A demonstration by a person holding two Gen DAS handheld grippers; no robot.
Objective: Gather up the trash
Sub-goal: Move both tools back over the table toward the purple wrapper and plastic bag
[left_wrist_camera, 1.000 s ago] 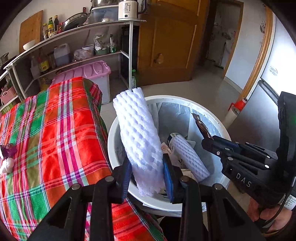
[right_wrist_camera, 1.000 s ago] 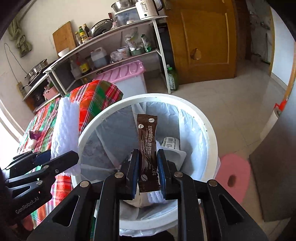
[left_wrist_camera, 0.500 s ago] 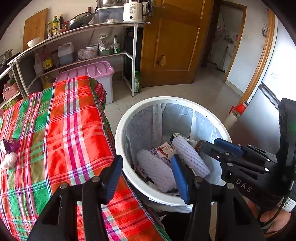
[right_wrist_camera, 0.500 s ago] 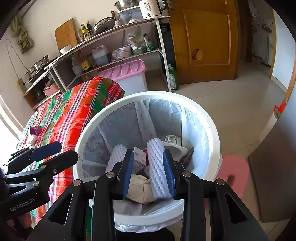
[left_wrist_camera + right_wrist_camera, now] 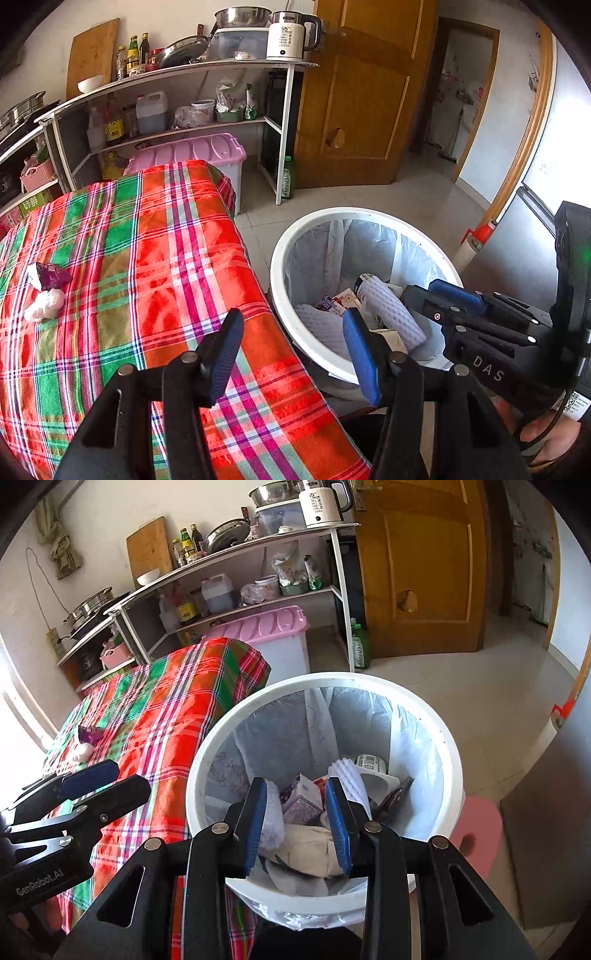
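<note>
The white bin [image 5: 207, 760] with a clear liner stands beside the table, and its rim [image 5: 280, 258] also shows in the left wrist view. Inside lie two white foam nets [image 5: 347, 775] [image 5: 317, 325], a brown sachet [image 5: 397, 797], small cartons and paper. My right gripper [image 5: 295, 794] hangs open and empty over the bin. My left gripper [image 5: 291, 328] is open and empty over the table's edge by the bin. On the plaid cloth lie a purple wrapper [image 5: 48, 275] and a white crumpled wad [image 5: 44, 304].
The plaid-covered table [image 5: 147, 258] fills the left. Behind it stand a metal shelf rack [image 5: 184, 74] with bottles and pots and a pink-lidded box [image 5: 192, 151]. A pink stool [image 5: 476, 834] sits right of the bin. A wooden door [image 5: 354, 110] is at the back.
Both grippers opened. The foam net fell from the left one and the brown sachet from the right one into the bin. The left gripper then shifted left, toward the table.
</note>
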